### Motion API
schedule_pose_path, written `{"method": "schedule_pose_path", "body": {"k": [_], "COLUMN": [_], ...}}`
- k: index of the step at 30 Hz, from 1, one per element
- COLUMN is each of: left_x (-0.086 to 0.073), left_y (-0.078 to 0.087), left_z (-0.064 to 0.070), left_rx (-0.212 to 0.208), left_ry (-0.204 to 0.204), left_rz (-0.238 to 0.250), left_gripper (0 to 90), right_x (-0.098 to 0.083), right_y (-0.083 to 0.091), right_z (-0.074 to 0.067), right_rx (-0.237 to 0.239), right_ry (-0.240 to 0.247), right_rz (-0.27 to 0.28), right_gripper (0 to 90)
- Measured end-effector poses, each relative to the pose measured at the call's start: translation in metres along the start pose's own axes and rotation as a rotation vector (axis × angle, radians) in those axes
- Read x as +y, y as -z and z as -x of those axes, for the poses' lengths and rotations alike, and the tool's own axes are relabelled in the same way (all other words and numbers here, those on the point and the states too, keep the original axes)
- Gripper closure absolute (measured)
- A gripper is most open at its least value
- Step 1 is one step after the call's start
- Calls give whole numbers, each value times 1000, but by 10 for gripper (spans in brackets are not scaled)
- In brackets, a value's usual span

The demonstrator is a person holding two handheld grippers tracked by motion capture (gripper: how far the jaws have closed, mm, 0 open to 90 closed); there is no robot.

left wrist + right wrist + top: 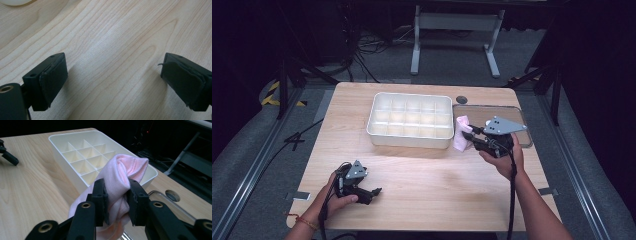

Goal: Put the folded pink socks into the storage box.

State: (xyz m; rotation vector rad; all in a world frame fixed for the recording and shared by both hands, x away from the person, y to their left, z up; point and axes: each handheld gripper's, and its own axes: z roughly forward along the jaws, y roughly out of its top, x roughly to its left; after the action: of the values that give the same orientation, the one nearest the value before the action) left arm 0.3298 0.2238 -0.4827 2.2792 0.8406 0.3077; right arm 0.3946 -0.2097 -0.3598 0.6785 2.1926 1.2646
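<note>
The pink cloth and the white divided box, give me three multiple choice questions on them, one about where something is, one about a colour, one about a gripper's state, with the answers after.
1. Where is the pink cloth?
A. in a compartment of the divided box
B. between the right gripper's jaws, beside the box
C. flat on the table by the left gripper

2. What colour is the divided box?
A. white
B. blue
C. black

3. How does the left gripper stand?
A. shut on the cloth
B. shut on the box rim
C. open, nothing between its jaws

Answers:
1. B, the right gripper view shows the right gripper with both pads pressed into the cloth, off the table by the box's right end.
2. A, it is white in the high view.
3. C, the left gripper view shows bare wood between wide jaws.
</note>
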Motion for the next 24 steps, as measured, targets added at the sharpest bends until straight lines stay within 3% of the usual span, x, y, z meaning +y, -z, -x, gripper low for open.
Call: {"method": "schedule_pose_path", "body": {"k": [24], "left_x": [0], "left_y": [0], "left_z": [0], "left_rx": [0], "left_ry": [0], "left_rz": [-1], "left_gripper": [69], "right_x": [28], "right_y": [-49], "right_z": [11], "right_rx": [-30], "right_ry": [31], "right_rz": [-45], "right_gripper": [704]}}
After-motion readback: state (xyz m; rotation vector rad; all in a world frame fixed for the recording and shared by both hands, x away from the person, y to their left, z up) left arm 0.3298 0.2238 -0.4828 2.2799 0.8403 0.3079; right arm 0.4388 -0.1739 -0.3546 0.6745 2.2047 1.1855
